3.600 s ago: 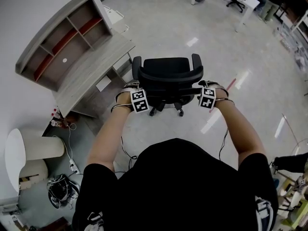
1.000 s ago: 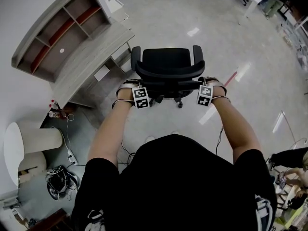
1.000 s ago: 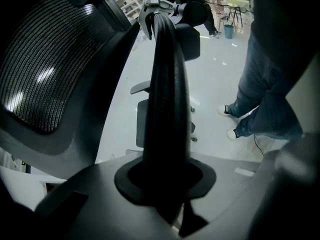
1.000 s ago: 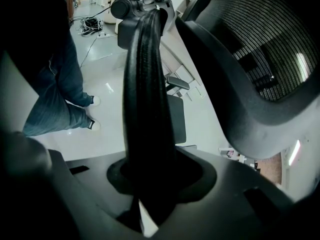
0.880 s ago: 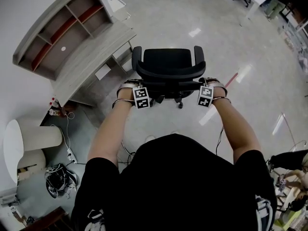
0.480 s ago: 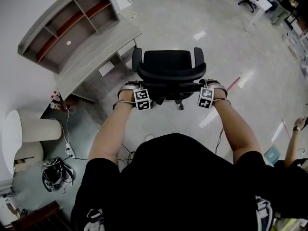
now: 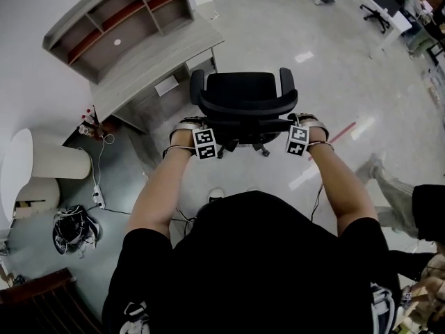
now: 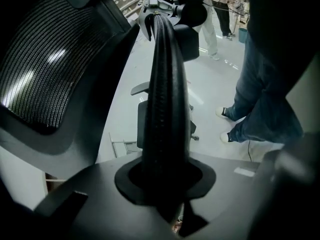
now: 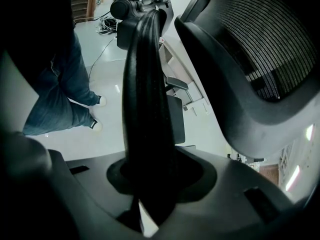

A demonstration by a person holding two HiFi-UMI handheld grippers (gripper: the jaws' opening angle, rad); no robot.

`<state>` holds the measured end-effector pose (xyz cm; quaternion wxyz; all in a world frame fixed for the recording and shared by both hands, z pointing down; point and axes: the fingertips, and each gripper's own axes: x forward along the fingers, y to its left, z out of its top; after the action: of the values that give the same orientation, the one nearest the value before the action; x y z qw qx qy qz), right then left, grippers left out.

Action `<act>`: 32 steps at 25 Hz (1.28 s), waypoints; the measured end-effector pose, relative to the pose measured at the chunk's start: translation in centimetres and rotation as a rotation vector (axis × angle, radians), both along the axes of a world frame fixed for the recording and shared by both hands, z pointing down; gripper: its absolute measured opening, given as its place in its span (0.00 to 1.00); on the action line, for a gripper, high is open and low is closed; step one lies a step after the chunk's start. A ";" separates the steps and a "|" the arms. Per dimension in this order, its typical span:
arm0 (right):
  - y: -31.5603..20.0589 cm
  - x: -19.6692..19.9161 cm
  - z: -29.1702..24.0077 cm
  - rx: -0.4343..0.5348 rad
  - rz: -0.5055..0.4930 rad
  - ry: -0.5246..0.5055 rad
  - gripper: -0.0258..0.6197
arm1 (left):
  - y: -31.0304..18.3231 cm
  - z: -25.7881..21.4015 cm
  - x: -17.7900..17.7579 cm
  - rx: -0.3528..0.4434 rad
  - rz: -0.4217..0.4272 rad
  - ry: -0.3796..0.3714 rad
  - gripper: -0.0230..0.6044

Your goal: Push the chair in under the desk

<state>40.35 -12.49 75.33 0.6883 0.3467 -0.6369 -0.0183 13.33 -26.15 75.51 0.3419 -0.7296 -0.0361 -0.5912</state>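
Observation:
The black office chair point(image 7: 243, 97) stands on the pale floor with its mesh back towards me. The grey wooden desk point(image 7: 156, 62) with a shelf unit point(image 7: 115, 21) lies just beyond its left side. My left gripper point(image 7: 199, 126) and right gripper point(image 7: 297, 125) are each shut on an end of the ribbed black bar behind the backrest. In the left gripper view the bar point(image 8: 165, 99) runs straight out from between the jaws, beside the mesh back point(image 8: 47, 59). The right gripper view shows the same bar point(image 9: 145, 94) and mesh point(image 9: 265, 39).
A white cylinder point(image 7: 52, 165), a power strip point(image 7: 97, 200) and a heap of cables point(image 7: 69, 228) lie left of me. Red tape point(image 7: 348, 128) marks the floor on the right. A person's legs point(image 7: 400, 195) are at the right edge. Other desks and chairs point(image 7: 379, 9) stand far right.
The desk has slid right and up in the head view and now lies closer ahead of the chair. A person's legs have come in at the right. Both grips are unchanged.

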 end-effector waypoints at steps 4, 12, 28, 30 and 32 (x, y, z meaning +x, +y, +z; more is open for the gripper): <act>-1.1 -2.3 0.0 0.005 -0.050 -0.005 0.23 | 0.2 0.0 -2.8 0.003 -0.049 0.002 0.16; -2.7 -8.5 -0.2 0.010 -0.143 0.002 0.23 | 1.3 -0.1 -10.1 0.009 -0.146 0.009 0.16; -8.6 -22.4 -0.1 0.019 -0.343 -0.006 0.23 | 1.3 0.0 -25.3 0.011 -0.346 0.009 0.16; -9.2 -24.3 0.0 0.021 -0.364 -0.006 0.24 | 1.4 0.1 -27.3 0.011 -0.370 0.008 0.16; -9.9 -26.0 0.0 0.022 -0.387 -0.007 0.24 | 1.4 0.1 -29.1 0.009 -0.393 0.008 0.16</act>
<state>14.31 -22.36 75.35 0.6660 0.2256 -0.6937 -0.1562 -15.82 -24.75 75.64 0.2235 -0.7233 0.1109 -0.6438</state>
